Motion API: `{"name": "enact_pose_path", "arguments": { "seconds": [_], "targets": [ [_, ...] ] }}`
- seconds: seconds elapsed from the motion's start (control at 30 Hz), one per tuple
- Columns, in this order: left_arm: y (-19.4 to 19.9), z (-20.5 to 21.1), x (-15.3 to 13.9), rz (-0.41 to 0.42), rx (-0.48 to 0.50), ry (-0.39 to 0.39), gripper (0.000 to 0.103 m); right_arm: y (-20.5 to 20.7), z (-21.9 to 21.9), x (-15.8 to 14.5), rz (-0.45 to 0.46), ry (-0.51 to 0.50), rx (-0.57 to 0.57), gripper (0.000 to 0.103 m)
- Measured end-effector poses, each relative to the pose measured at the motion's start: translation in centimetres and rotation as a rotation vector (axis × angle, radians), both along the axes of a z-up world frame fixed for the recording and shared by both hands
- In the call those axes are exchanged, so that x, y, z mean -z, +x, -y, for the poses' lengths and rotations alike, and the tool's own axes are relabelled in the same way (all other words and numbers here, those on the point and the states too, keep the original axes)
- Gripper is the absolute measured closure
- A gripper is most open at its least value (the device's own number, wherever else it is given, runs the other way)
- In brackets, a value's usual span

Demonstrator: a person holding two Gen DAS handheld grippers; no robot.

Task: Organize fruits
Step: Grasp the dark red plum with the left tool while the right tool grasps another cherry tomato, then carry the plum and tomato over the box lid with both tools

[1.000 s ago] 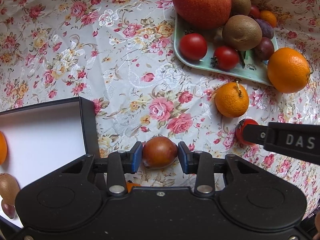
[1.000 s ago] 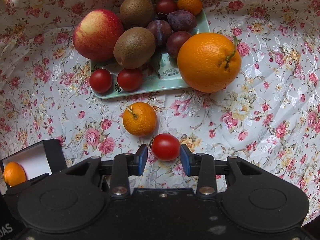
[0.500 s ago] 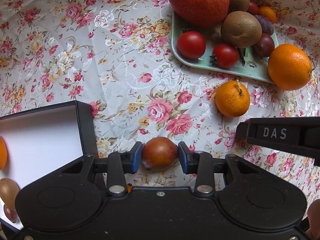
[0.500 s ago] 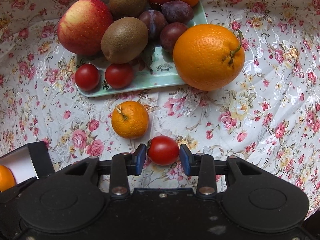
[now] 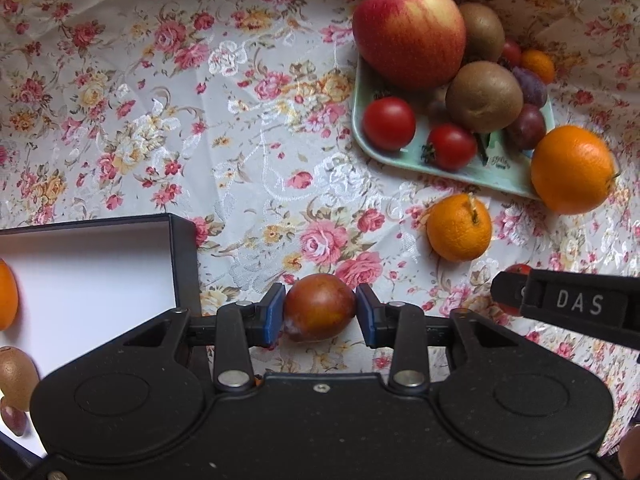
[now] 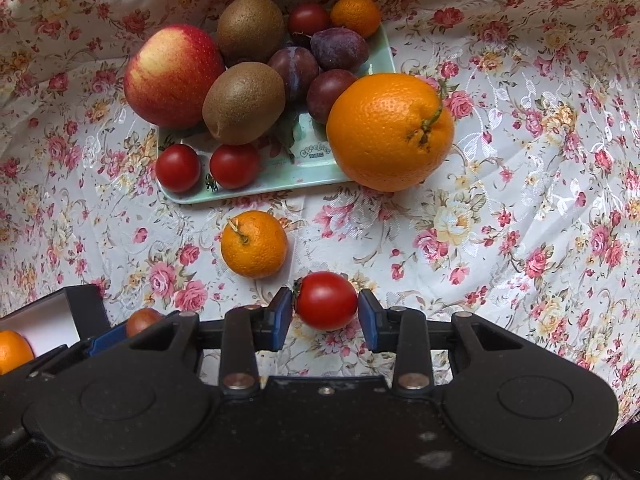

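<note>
My left gripper (image 5: 319, 314) is shut on a reddish-brown plum (image 5: 318, 306), just right of the black box (image 5: 182, 264) with its white inside. The box holds an orange (image 5: 6, 294), a kiwi (image 5: 16, 376) and a plum (image 5: 14, 420). My right gripper (image 6: 324, 316) is shut on a small red tomato (image 6: 326, 300) above the floral cloth, near a mandarin (image 6: 254, 244). A pale green tray (image 6: 248, 194) farther back carries an apple (image 6: 172, 76), kiwis, plums and tomatoes. A big orange (image 6: 390, 132) rests against its right corner.
The right gripper's black body (image 5: 568, 304) reaches in from the right in the left wrist view, half hiding the tomato. Floral cloth (image 5: 180, 120) covers the table and rises at the back. Open cloth lies between the box and the tray.
Both grippers keep hold of their fruit. The right gripper has drifted a little to the right, so the mandarin and tray sit further left in its view. The left view barely shifts.
</note>
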State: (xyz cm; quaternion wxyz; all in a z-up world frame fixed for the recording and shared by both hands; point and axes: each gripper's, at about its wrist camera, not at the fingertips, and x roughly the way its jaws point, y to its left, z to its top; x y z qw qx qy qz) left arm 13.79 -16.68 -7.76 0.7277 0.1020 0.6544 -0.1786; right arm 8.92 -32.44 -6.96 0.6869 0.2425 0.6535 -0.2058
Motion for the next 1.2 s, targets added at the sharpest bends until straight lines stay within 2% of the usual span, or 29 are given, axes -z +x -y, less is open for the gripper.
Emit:
{"name": "enact_pose_path", "arguments": {
  "seconds": [0.23, 0.5, 0.87, 1.03, 1.2],
  "targets": [
    [-0.1, -0.9, -2.6, 0.056, -0.031, -0.035, 0.057, -1.1, 0.0, -1.4, 0.022, -0.006, 0.004, 0.066],
    [0.3, -4.8, -5.3, 0.106, -0.138, -0.055, 0.057, -2.7, -2.4, -2.8, 0.052, -0.018, -0.027, 0.066],
    [-0.1, -11.5, -6.4, 0.135, -0.277, -0.031, 0.057, -4.1, -7.4, -3.7, 0.082, -0.028, -0.104, 0.066],
    [-0.9, -13.7, -6.7, 0.171, -0.291, 0.006, 0.057, -4.2, -9.8, -4.0, 0.095, -0.032, -0.137, 0.066],
    [-1.4, -15.8, -6.6, 0.173, -0.305, 0.019, 0.057, -4.1, -12.2, -3.9, 0.101, -0.034, -0.163, 0.066]
  ]
}}
